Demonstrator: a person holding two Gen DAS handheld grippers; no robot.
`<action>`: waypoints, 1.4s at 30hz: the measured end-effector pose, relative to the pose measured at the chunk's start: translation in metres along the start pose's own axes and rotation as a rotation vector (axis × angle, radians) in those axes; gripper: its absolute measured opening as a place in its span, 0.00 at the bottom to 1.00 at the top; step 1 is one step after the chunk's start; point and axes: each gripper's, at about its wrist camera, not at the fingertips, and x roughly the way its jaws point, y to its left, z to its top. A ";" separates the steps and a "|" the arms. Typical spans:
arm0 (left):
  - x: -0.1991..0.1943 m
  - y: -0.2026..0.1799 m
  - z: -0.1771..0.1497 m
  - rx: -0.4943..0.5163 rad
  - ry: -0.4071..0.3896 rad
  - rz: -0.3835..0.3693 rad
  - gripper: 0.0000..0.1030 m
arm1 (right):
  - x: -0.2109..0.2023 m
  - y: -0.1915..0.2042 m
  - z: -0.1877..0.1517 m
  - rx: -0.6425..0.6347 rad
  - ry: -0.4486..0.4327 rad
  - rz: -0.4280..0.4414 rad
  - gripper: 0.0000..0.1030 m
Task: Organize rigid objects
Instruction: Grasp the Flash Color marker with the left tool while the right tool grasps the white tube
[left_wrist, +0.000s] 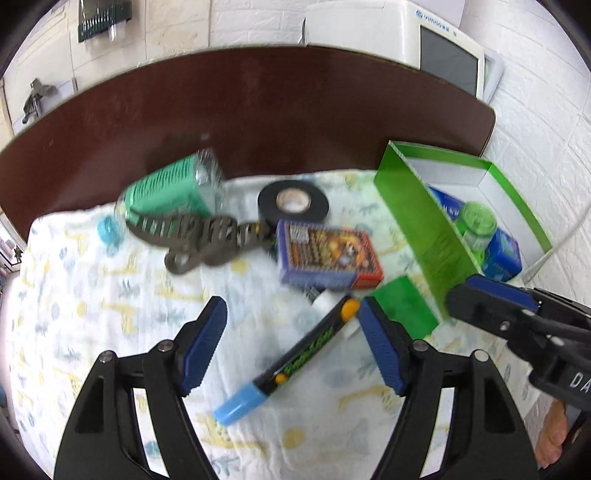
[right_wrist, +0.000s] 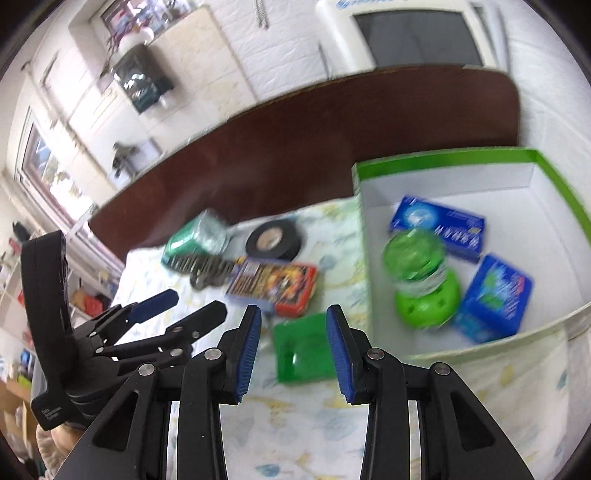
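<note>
My left gripper (left_wrist: 291, 325) is open and empty, just above a black marker with a blue cap (left_wrist: 288, 365) on the patterned cloth (left_wrist: 92, 314). Beyond it lie a colourful card box (left_wrist: 328, 258), a black tape roll (left_wrist: 293, 203), a grey comb-like tool (left_wrist: 199, 236) and a green-labelled clear bottle (left_wrist: 173, 192). A green box (right_wrist: 436, 162) holds two blue packets (right_wrist: 439, 225) and a green-capped jar (right_wrist: 417, 262). My right gripper (right_wrist: 293, 325) is open and empty over a green flap (right_wrist: 303, 347) beside that box.
The cloth lies on a dark brown table (left_wrist: 258, 110) against a white brick wall. An old white monitor (left_wrist: 436, 48) stands behind the table. The left gripper shows at the left in the right wrist view (right_wrist: 184, 302).
</note>
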 end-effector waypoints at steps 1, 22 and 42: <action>0.003 0.003 -0.005 -0.002 0.012 -0.006 0.70 | 0.006 0.004 -0.005 0.000 0.017 0.002 0.37; 0.020 0.039 -0.040 -0.033 0.097 -0.076 0.29 | 0.052 0.033 -0.027 -0.052 0.054 -0.166 0.38; 0.009 0.083 -0.047 -0.164 0.091 -0.021 0.14 | 0.128 0.090 -0.009 -0.377 0.186 -0.162 0.19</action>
